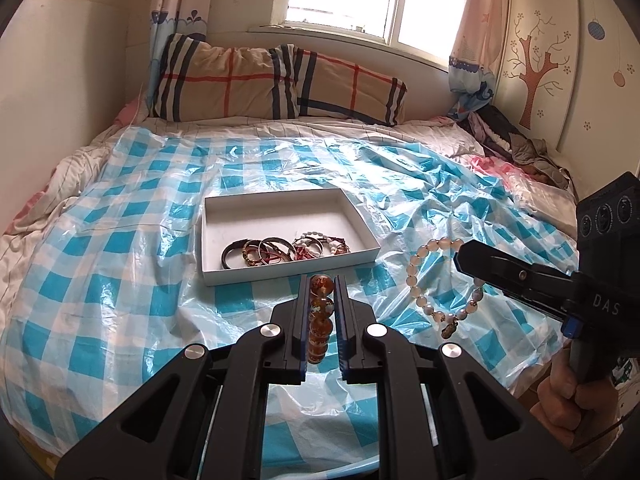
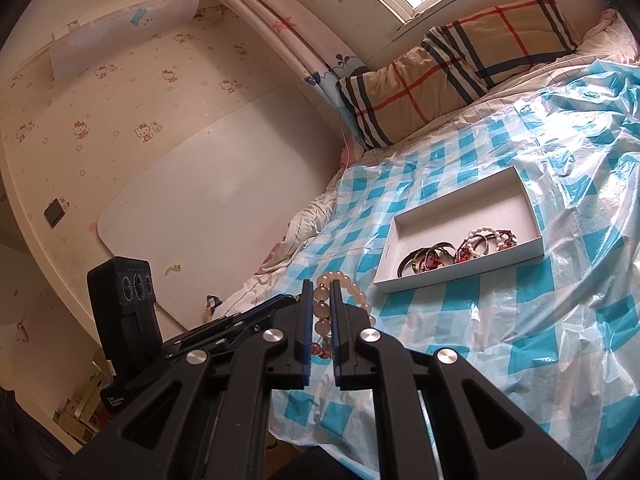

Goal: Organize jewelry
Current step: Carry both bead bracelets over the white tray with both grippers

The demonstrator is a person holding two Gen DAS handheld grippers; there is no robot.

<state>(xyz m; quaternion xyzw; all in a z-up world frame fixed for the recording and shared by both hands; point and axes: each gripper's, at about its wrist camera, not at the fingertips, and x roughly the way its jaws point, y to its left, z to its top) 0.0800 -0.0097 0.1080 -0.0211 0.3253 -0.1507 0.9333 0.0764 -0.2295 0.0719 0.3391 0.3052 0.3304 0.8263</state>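
Amber bead bracelet point(image 1: 320, 316) clamped in left gripper point(image 1: 322, 292), near white box point(image 1: 280, 204); pale bead bracelet point(image 2: 326, 312) clamped in right gripper point(image 2: 321, 300), beside the box.

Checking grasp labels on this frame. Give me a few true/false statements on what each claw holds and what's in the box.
1. The left claw grips an amber bead bracelet. True.
2. The right claw is empty. False: it is shut on a pale pink bead bracelet.
3. The white shallow cardboard box is empty. False: bangles and bracelets lie in its near end.
4. The box sits on a blue-checked plastic sheet. True.
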